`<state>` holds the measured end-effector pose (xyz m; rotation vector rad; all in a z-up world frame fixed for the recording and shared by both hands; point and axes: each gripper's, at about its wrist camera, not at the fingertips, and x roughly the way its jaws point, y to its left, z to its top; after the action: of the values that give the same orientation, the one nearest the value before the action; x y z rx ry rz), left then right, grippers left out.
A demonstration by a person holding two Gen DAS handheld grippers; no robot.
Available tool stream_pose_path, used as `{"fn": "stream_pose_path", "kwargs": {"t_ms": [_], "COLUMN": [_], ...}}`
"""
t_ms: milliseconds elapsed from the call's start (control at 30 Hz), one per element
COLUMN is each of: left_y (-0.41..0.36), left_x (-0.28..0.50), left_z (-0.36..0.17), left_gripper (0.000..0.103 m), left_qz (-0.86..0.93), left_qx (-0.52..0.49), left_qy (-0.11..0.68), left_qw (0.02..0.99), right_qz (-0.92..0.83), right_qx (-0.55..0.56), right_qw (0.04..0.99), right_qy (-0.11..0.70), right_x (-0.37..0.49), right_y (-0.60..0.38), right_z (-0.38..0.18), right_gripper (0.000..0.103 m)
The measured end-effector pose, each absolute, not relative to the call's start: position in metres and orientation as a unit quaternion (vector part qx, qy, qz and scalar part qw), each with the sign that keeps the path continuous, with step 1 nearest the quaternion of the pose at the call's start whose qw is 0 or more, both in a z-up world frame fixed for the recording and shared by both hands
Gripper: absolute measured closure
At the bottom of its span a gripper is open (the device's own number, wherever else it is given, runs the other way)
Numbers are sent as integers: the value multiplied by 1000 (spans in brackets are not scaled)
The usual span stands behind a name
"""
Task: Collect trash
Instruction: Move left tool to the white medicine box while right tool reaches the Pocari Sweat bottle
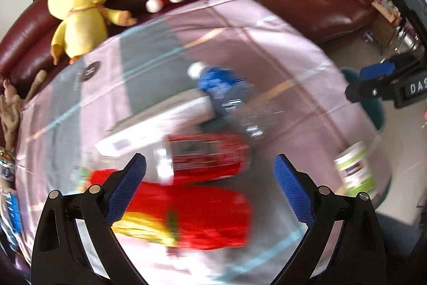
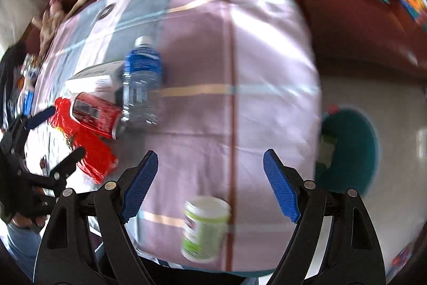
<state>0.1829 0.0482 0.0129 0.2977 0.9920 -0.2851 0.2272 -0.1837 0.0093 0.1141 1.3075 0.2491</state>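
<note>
Both grippers hover empty above the pink tablecloth (image 2: 267, 58), and each has its fingers spread wide.

Left gripper (image 1: 209, 182): the red snack bag (image 1: 202, 215) lies directly between and below its fingertips. The bag's long axis runs from 9 o'clock to 3 o'clock across the opening. The red-labelled bottle (image 1: 202, 159) lies just beyond it at 12 o'clock, on a roughly parallel axis. The blue-labelled water bottle (image 1: 229, 95) lies farther out, near 12 o'clock, resting against a white carton (image 1: 160, 122).

Right gripper (image 2: 210, 176): the white-and-green jar (image 2: 205, 229) stands on the cloth near the table's close edge, at 6 o'clock from the fingertip midpoint and between the two fingers. The teal bin (image 2: 355, 151) sits on the floor at 3 o'clock, off the table edge.

Judgement: the left gripper is nearer the bag and the right gripper is nearer the jar. The bag's axis lies across the left opening, so a wrist turn is likely needed before closing. Motion blur prevents any reading of contact.
</note>
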Motion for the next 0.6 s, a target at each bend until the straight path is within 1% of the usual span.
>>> {"fn": "stream_pose_path", "kwargs": {"t_ms": [167,333,467,600], "left_y": [103,138,151,147], "left_x": [204,232,253,261], "left_z": [11,7,-3,-15], "left_gripper": [7,7,7,7], "left_qz": [-132,-126,-132,-164], "left_qx": [161,180,201,225], "left_qy": [473,470,470,473], "left_qw": [856,855,849,836], "right_qz": [147,156,164,170], "right_qx": [27,9,-9,-27], "right_qw": [766,748,735,723], "right_qy": [625,645,657,669], "right_x": [264,296,314,323], "right_y": [-135,-105,-87,-74], "right_z": [1,-15,-25,-36], "right_gripper": [26,26,26,26]}}
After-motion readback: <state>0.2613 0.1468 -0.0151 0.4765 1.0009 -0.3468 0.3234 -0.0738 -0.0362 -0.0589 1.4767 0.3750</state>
